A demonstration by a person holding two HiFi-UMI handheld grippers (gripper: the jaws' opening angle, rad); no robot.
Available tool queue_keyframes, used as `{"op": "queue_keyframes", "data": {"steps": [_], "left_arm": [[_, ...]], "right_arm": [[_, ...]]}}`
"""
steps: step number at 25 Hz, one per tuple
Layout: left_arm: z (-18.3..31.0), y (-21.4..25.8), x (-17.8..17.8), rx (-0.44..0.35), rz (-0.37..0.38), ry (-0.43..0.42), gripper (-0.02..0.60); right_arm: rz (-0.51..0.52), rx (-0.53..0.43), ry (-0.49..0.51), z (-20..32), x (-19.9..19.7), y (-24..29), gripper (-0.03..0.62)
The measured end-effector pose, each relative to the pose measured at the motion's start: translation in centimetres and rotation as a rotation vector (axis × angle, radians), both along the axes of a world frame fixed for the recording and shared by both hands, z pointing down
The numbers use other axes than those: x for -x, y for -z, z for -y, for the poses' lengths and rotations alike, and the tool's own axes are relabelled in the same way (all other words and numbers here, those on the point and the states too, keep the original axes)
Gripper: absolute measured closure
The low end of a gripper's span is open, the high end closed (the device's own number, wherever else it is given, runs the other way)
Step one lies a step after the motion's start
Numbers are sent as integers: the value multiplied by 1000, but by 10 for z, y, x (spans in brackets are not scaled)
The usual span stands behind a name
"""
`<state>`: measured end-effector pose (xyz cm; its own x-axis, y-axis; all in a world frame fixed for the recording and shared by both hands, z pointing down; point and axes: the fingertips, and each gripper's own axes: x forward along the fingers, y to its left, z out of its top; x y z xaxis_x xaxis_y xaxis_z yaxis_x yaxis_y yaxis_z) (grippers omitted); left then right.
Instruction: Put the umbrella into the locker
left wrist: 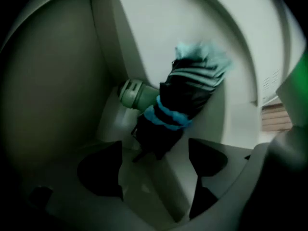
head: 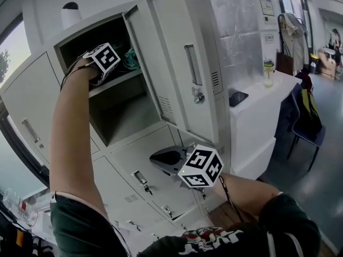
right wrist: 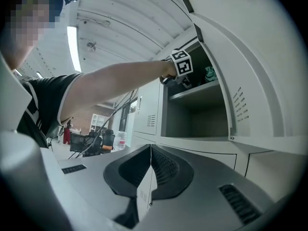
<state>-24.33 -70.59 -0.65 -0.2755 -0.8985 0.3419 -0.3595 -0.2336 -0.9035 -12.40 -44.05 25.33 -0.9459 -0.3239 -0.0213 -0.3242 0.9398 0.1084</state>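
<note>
The folded umbrella (left wrist: 185, 97), black with teal bands and a pale green handle (left wrist: 132, 93), lies on the upper shelf (head: 115, 82) of the open locker, leaning against its back corner. In the head view it (head: 130, 59) shows as a teal bundle deep in that compartment. My left gripper (left wrist: 154, 162) reaches into the compartment and is open; the umbrella lies just beyond its fingers (left wrist: 103, 172), apart from both pads. My right gripper (head: 166, 159) is shut and empty, held low in front of the lower lockers. Its own view (right wrist: 150, 162) looks up at the left arm.
The locker door (head: 179, 63) stands swung out to the right of the compartment. Closed locker doors (head: 142, 181) lie below and to the left. A white counter (head: 257, 106) at right carries a bottle (head: 268, 73) and a dark tablet (head: 238, 97); a chair (head: 308, 127) stands beyond.
</note>
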Motion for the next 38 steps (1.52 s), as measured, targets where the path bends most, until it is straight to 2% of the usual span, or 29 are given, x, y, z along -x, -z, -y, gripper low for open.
{"op": "queue_keyframes", "data": {"steps": [2, 4, 11, 15, 20, 25, 29, 35, 38], "left_arm": [[-20, 1, -8, 84, -50, -35, 147], [-30, 2, -17, 106, -79, -78, 146], [-48, 2, -39, 8, -123, -205, 146], [-75, 4, -57, -38, -179, -318, 146], [-118, -9, -65, -88, -250, -419, 151], [-167, -57, -63, -67, -333, -507, 221], [-204, -98, -41, -79, -464, -528, 267], [-260, -172, 18, -167, -761, -538, 337], [-283, -221, 46, -203, -914, -515, 384]], "right_arm": [[1, 5, 0, 3, 1, 0, 560], [-1, 5, 4, 3, 3, 0, 560], [2, -7, 29, -7, 11, 6, 560], [-6, -26, 59, -18, 25, 12, 560], [-17, -40, 90, -31, 42, 14, 560], [-19, -31, 104, -36, 54, 14, 560], [-17, -44, 97, -39, 59, 17, 560], [-13, -72, 88, -41, 64, 20, 560], [-10, -81, 85, -42, 65, 19, 560]]}}
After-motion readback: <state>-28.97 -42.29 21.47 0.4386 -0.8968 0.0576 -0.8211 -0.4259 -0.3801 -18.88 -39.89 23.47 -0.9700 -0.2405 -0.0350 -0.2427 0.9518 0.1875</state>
